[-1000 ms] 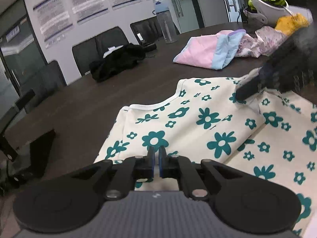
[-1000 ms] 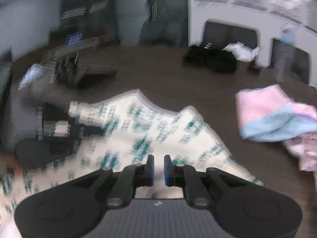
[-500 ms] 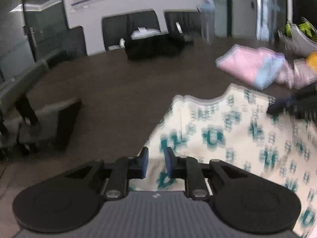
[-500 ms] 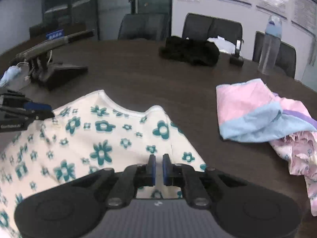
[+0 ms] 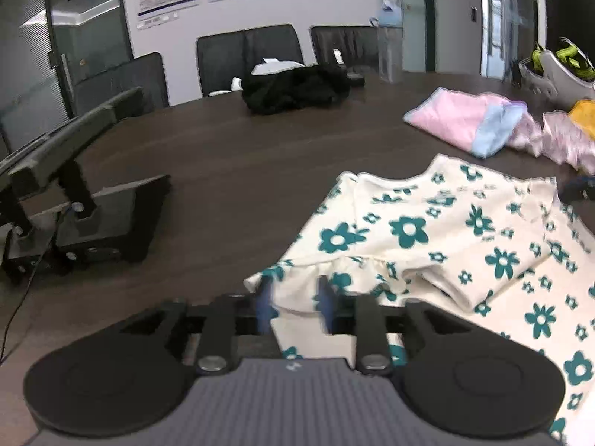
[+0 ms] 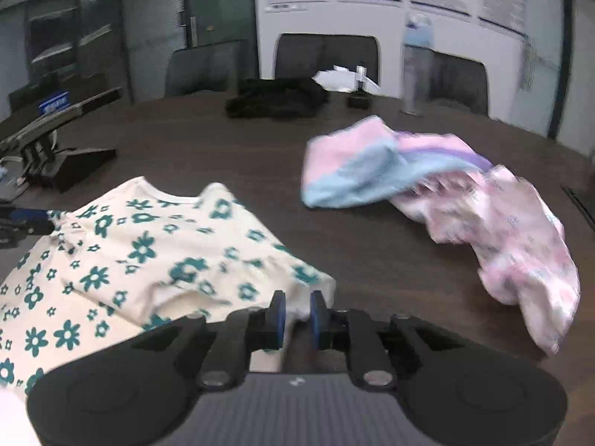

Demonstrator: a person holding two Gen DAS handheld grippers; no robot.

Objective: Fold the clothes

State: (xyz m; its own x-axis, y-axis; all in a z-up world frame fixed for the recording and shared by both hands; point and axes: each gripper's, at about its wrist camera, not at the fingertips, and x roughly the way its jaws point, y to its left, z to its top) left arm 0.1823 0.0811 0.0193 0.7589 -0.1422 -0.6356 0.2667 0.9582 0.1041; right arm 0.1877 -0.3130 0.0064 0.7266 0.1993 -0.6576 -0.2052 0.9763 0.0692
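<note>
A cream garment with teal flowers (image 5: pixel 438 238) lies flat on the dark wooden table (image 5: pixel 230 171), its ruffled sleeves folded inward. My left gripper (image 5: pixel 293 303) is open, its jaws apart over the garment's left sleeve edge. In the right wrist view the same garment (image 6: pixel 122 256) lies at the left. My right gripper (image 6: pixel 297 310) is open with a narrow gap at the garment's right sleeve corner. The left gripper's tip (image 6: pixel 26 221) shows at the far left edge there.
A pink and blue folded garment (image 6: pixel 357 167) and a crumpled pink floral one (image 6: pixel 520 245) lie to the right. A black garment (image 5: pixel 293 89), a water bottle (image 5: pixel 388 52), a black stand (image 5: pixel 93 208) and a white basket (image 5: pixel 557 74) sit around the table. Chairs line the far side.
Both grippers were shut a second ago and have opened, the left one wider. Both have pulled back to the garment's outer sleeve edges, and the sleeves now lie folded inward.
</note>
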